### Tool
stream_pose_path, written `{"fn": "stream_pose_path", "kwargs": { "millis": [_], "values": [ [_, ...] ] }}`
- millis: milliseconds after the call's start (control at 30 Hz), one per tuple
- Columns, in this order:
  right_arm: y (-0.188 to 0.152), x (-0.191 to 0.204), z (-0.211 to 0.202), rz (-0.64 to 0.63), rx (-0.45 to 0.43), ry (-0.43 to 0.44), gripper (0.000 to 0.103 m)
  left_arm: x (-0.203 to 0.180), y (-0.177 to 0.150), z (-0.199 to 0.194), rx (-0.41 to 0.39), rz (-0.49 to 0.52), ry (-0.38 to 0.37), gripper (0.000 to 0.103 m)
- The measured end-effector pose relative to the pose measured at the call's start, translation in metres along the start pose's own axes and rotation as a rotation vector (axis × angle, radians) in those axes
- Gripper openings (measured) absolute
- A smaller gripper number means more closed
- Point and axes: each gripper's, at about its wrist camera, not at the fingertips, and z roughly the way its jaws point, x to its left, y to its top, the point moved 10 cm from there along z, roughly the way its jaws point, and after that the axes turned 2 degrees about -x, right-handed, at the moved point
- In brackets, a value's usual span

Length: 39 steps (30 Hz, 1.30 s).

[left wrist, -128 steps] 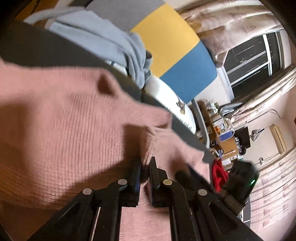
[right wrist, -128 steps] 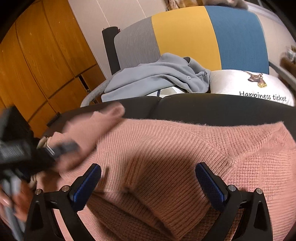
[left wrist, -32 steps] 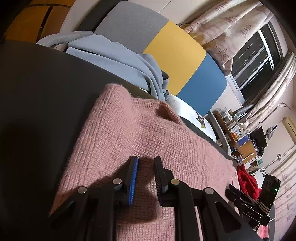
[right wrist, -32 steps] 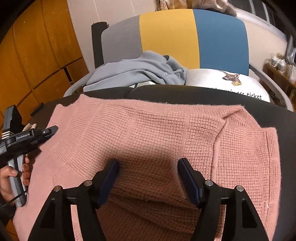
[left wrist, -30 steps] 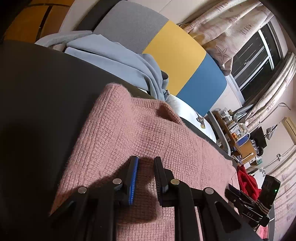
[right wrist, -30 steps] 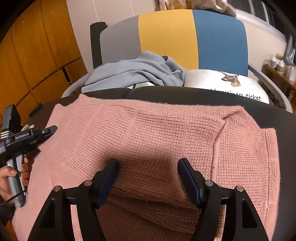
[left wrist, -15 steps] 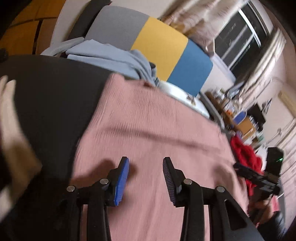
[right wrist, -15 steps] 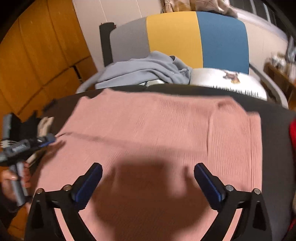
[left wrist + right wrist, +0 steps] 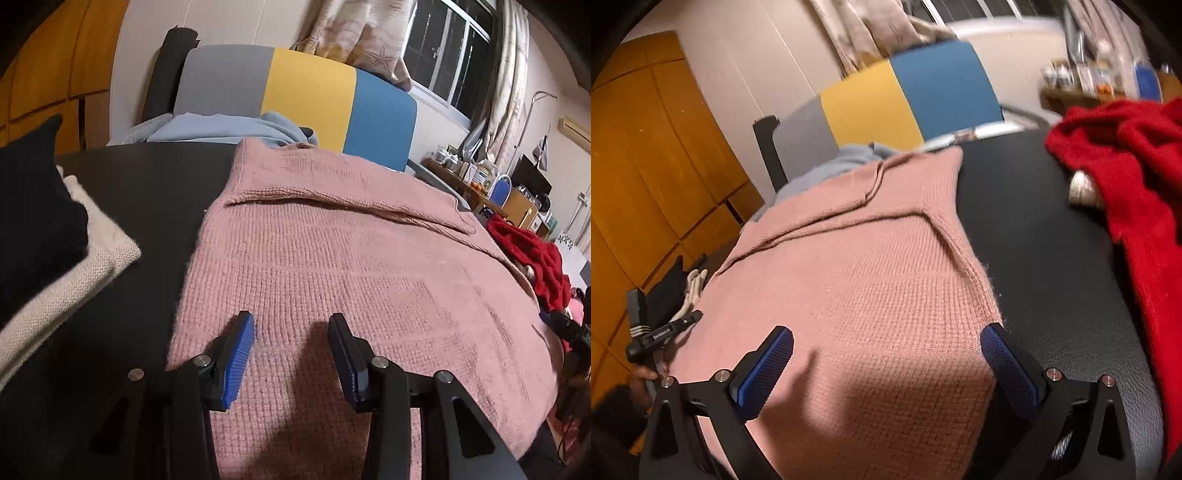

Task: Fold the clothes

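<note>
Now left gripper (image 9: 291, 354) opening, right gripper (image 9: 886, 354) wide — both empty above pink sweater (image 9: 332, 258).

**Left gripper above the pink sweater**

The left gripper (image 9: 291, 354) is positioned over the near left part of the pink sweater (image 9: 351, 266); its jaws are opening, with nothing clamped between them. The sweater lies flat on the black table (image 9: 147, 192). A stack of cream and black folded clothes (image 9: 55, 251) sits to the left. A red garment (image 9: 532, 254) lies at the right edge.
</note>
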Motion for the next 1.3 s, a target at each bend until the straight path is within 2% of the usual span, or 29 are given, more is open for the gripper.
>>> {"fn": "stream_pose_path", "kwargs": {
  "millis": [67, 200, 267, 400, 533, 600, 700, 800, 900, 967, 1033, 1100, 1167, 1233, 1300],
  "values": [
    [0.001, 0.001, 0.001, -0.016, -0.029, -0.007, 0.103, 0.004, 0.010, 0.011, 0.030, -0.002, 0.011, 0.042],
    [0.023, -0.012, 0.017, 0.078, 0.032, 0.057, 0.103, -0.001, 0.032, 0.042, 0.088, 0.049, 0.078, 0.047],
    [0.034, -0.022, 0.030, 0.129, 0.052, 0.054, 0.103, -0.002, 0.039, 0.052, 0.100, 0.053, 0.093, 0.048],
    [0.054, -0.027, 0.061, 0.089, 0.099, -0.025, 0.103, -0.002, 0.050, 0.065, 0.115, 0.052, 0.113, 0.048],
    [0.051, -0.018, 0.061, 0.040, 0.138, -0.055, 0.103, -0.002, 0.043, 0.049, 0.132, 0.048, 0.071, 0.048],
    [0.042, -0.010, 0.044, 0.061, 0.170, 0.010, 0.103, 0.000, 0.035, 0.036, 0.142, 0.057, 0.045, 0.048],
    [0.027, -0.008, 0.000, 0.194, 0.173, 0.182, 0.103, 0.011, 0.013, 0.009, 0.139, 0.078, 0.054, 0.048],
    [0.000, -0.020, -0.035, 0.316, 0.199, 0.257, 0.103, 0.016, 0.002, -0.026, 0.084, 0.029, 0.042, 0.048],
    [-0.008, -0.009, -0.067, 0.322, 0.148, 0.319, 0.103, 0.007, -0.009, -0.043, 0.066, -0.019, -0.028, 0.049],
    [-0.006, 0.012, -0.078, 0.326, 0.116, 0.414, 0.103, -0.001, -0.024, -0.040, 0.094, 0.039, -0.010, 0.049],
    [-0.007, 0.037, -0.071, 0.300, 0.173, 0.485, 0.103, -0.009, -0.037, -0.038, 0.108, 0.105, 0.022, 0.049],
    [-0.023, 0.052, -0.055, 0.231, 0.286, 0.439, 0.103, -0.011, -0.044, -0.042, 0.093, 0.156, 0.058, 0.050],
    [-0.050, 0.051, -0.041, 0.160, 0.414, 0.337, 0.103, -0.011, -0.049, -0.048, 0.094, 0.161, 0.068, 0.050],
    [-0.055, 0.057, -0.046, 0.028, 0.408, 0.290, 0.103, -0.008, -0.050, -0.052, 0.100, 0.144, 0.064, 0.050],
    [-0.056, 0.057, -0.047, 0.004, 0.390, 0.278, 0.103, -0.007, -0.050, -0.056, 0.112, 0.126, 0.055, 0.050]
  ]
}}
